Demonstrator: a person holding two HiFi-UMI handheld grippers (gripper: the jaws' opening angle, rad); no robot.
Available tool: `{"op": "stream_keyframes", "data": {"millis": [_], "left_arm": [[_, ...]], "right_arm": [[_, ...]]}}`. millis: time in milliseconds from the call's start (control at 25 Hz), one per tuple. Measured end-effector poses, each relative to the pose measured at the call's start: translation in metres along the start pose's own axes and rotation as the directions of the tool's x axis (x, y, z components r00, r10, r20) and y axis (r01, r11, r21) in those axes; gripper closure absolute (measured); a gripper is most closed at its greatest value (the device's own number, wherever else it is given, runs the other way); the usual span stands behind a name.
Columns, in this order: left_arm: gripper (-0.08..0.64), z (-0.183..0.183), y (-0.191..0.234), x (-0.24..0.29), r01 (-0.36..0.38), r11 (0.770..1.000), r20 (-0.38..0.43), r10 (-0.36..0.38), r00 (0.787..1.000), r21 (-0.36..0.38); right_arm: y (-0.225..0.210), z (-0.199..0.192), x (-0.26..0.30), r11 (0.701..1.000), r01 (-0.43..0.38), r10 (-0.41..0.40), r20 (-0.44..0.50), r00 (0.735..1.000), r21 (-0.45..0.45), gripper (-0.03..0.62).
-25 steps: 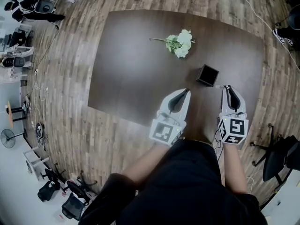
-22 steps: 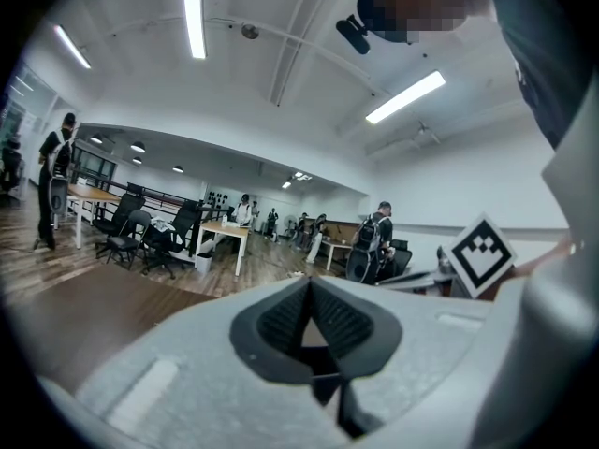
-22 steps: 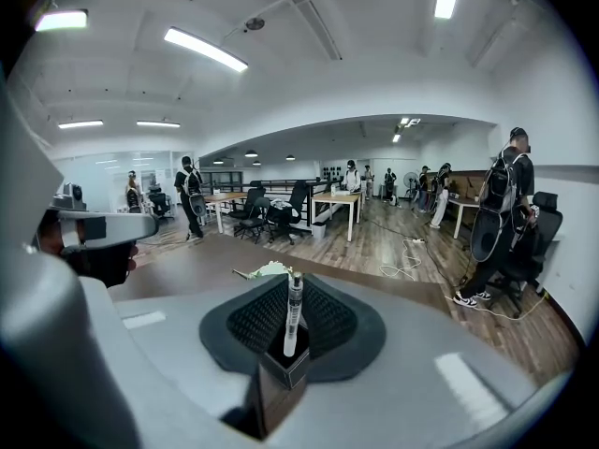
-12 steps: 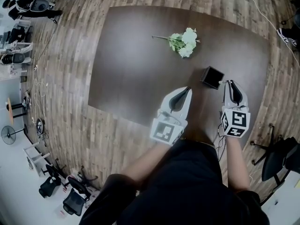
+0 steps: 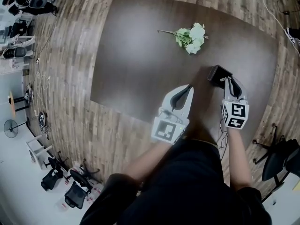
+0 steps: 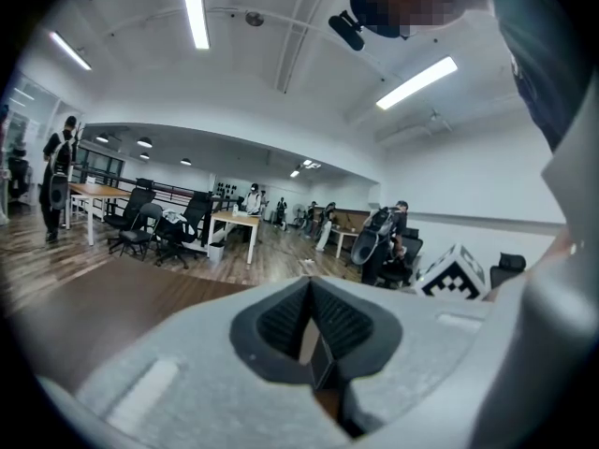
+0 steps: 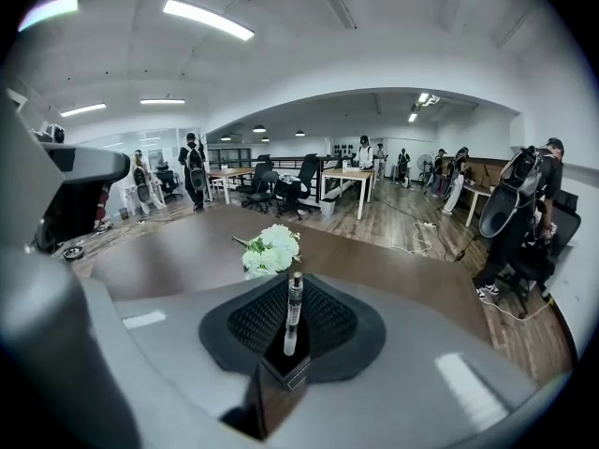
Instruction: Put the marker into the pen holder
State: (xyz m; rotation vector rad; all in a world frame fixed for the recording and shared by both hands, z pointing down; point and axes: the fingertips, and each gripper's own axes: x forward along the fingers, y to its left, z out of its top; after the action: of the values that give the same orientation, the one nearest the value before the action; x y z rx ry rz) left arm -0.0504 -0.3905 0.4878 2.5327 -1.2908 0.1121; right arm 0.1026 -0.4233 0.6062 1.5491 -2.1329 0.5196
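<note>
In the right gripper view a slim white marker (image 7: 294,309) stands upright between the dark pads, and my right gripper (image 7: 295,283) is shut on it. Its lower end hangs right at the mouth of the black square pen holder (image 7: 281,379); whether it is inside I cannot tell. From the head view, the right gripper (image 5: 228,80) hovers over the near edge of the pen holder (image 5: 217,72) at the table's right side. My left gripper (image 5: 189,86) floats over the table to the left of the holder, shut and empty, its tips together (image 6: 310,283).
A bunch of white flowers with green leaves (image 5: 192,35) lies on the dark brown table (image 5: 140,55) beyond the holder. Wood floor surrounds the table. Office chairs, desks and several people stand far off in the room.
My right gripper has come down and forward with the marker, from short of the pen holder to right over it. The left gripper has shifted a little forward.
</note>
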Motion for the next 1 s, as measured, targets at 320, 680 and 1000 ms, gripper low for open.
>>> {"op": "stream_keyframes", "data": {"millis": [320,680,1000], "left_arm": [[0.56,-0.007,0.013,-0.006,-0.018,1.0,0.004,0.018,1.0,-0.007],[0.56,-0.019,0.021,-0.004,-0.033,0.999,-0.022,0.033,0.999,-0.006],[0.56,-0.028,0.01,0.031,0.043,0.999,-0.034,-0.042,0.999,0.027]], "right_arm": [[0.008,-0.026,0.023,1.0,-0.008,0.008,-0.045,0.999,-0.007,0.543],[0.016,-0.05,0.031,1.0,-0.002,0.0,-0.094,0.996,-0.018,0.543],[0.013,-0.053,0.033,1.0,0.018,-0.018,-0.079,0.997,-0.004,0.543]]}}
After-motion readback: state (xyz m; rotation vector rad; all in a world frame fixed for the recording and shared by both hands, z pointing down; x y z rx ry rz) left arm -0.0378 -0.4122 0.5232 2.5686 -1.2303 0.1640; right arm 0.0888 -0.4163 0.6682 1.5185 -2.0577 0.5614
